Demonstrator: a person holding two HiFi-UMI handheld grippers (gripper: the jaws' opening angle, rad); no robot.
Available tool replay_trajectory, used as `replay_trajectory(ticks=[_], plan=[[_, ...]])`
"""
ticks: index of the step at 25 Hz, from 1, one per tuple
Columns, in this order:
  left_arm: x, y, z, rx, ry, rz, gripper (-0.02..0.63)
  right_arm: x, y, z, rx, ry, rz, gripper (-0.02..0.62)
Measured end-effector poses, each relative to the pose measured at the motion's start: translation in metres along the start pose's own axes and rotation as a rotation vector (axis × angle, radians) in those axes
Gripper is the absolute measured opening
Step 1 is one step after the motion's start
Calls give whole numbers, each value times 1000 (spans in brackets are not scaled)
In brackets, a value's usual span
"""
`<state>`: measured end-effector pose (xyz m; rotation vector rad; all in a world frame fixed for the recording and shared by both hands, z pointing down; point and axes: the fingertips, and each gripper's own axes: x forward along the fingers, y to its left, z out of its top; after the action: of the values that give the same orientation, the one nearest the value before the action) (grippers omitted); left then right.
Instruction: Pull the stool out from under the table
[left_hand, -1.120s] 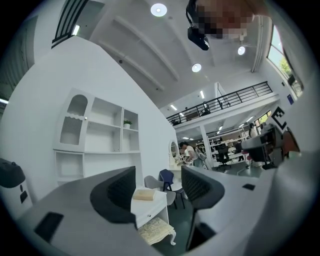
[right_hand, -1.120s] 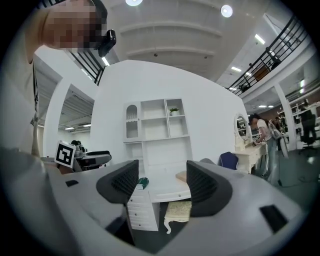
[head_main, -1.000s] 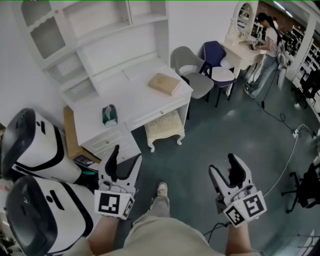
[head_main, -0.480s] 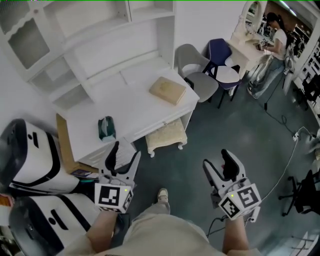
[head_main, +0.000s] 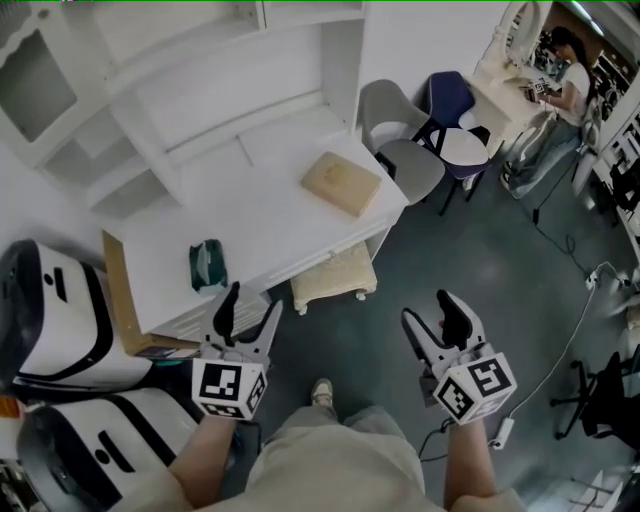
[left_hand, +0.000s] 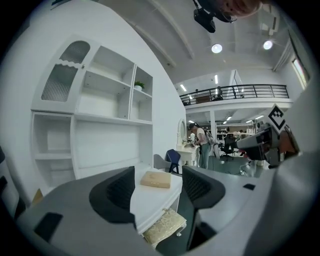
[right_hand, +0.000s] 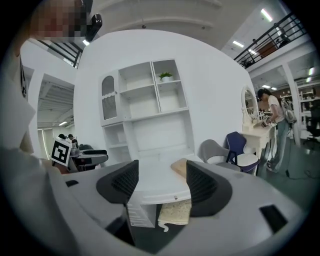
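Protruding stool (head_main: 334, 278) edge, seemingly open floor (head_main: 470, 255)

Right gripper (right_hand: 161, 185) jaws apart; cream stool (right_hand: 176, 213) tucked under white table (right_hand: 152, 172), framed between them.

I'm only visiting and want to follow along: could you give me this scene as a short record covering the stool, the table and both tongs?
stool: cream, tucked partly under the table, untouched
table: white, holds a tan box and a teal tissue box
left tongs: open, jaws just widened slightly, empty
right tongs: open, empty
tongs to stool: both in the air, short of it
beyond the table: grey chair, blue chair
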<state>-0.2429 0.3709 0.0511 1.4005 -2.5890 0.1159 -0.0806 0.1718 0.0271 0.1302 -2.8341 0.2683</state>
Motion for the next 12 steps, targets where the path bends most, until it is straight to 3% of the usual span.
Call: replay_trajectory(ticks=[7, 12], plan=[[38, 11, -38, -58, 85, 46, 293, 58, -48, -14, -16, 51, 24, 299], [63, 14, -65, -91, 143, 119, 293, 103, -80, -31, -12, 99, 88, 299]])
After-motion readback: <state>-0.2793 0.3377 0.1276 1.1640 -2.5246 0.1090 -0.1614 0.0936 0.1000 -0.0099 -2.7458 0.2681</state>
